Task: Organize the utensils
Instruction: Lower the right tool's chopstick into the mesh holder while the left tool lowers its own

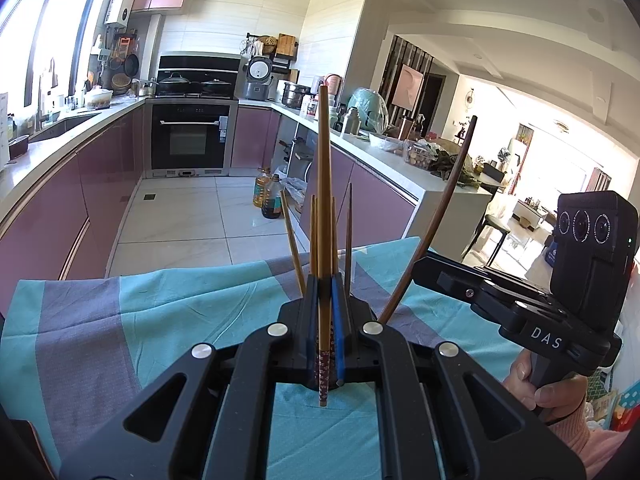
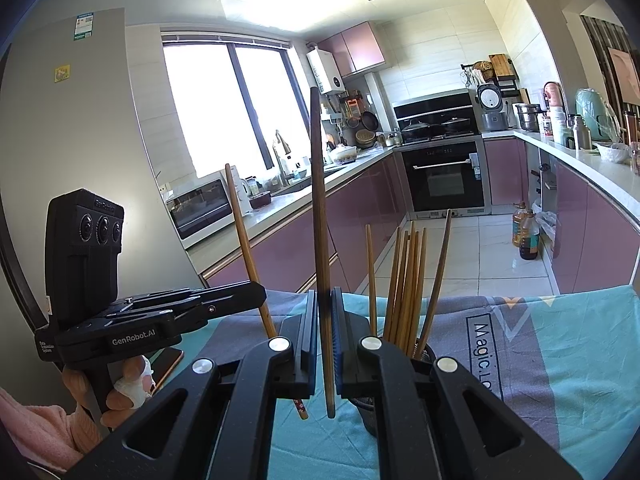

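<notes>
My left gripper (image 1: 325, 280) is shut on a light wooden chopstick (image 1: 324, 200) with a patterned red end, held upright. My right gripper (image 2: 325, 294) is shut on a dark brown chopstick (image 2: 320, 216), also upright. That dark chopstick also shows in the left wrist view (image 1: 440, 208), leaning right. The light chopstick shows in the right wrist view (image 2: 246, 244), left of my right gripper. A dark round holder (image 2: 368, 408) stands on the cloth just right of my right gripper, with several chopsticks (image 2: 406, 280) upright in it. Their tips (image 1: 314, 232) rise behind my left gripper.
A teal and grey cloth (image 1: 160, 320) covers the table under both grippers. Beyond it lie a tiled floor (image 1: 180, 220) with oil bottles (image 1: 269, 196), purple cabinets, an oven (image 1: 188, 136) and cluttered counters (image 1: 400, 148). A fridge (image 2: 72, 128) stands at the left.
</notes>
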`<state>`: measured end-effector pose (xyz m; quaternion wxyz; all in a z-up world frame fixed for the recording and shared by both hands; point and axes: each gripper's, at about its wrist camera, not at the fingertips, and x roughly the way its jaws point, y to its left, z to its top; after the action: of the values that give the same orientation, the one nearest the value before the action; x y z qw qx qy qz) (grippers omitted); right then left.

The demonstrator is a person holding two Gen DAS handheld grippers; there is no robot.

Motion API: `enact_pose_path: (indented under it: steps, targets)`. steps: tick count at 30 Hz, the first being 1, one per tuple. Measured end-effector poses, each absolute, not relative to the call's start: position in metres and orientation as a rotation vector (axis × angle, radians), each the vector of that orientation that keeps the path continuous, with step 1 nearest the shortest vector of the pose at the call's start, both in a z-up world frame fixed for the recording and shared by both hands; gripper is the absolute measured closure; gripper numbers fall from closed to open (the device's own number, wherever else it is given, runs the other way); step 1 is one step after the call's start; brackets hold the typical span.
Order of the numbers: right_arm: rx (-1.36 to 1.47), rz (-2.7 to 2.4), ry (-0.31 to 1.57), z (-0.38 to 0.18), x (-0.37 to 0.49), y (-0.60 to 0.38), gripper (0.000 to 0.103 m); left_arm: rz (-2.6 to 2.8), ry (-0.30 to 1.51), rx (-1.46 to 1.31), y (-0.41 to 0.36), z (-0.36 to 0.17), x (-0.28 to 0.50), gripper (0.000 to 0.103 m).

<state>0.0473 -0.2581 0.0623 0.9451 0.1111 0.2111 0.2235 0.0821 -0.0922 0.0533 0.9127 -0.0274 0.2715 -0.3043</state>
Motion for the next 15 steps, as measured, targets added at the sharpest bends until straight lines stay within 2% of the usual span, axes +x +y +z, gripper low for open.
enact_pose_path:
  steps: [15]
  targets:
    - [0.237,0.455,0.426,0.0635,0.0472,-0.2623,0.098,-0.628,0.566,-0.043,-0.0939,0.0602,0.089,0.096]
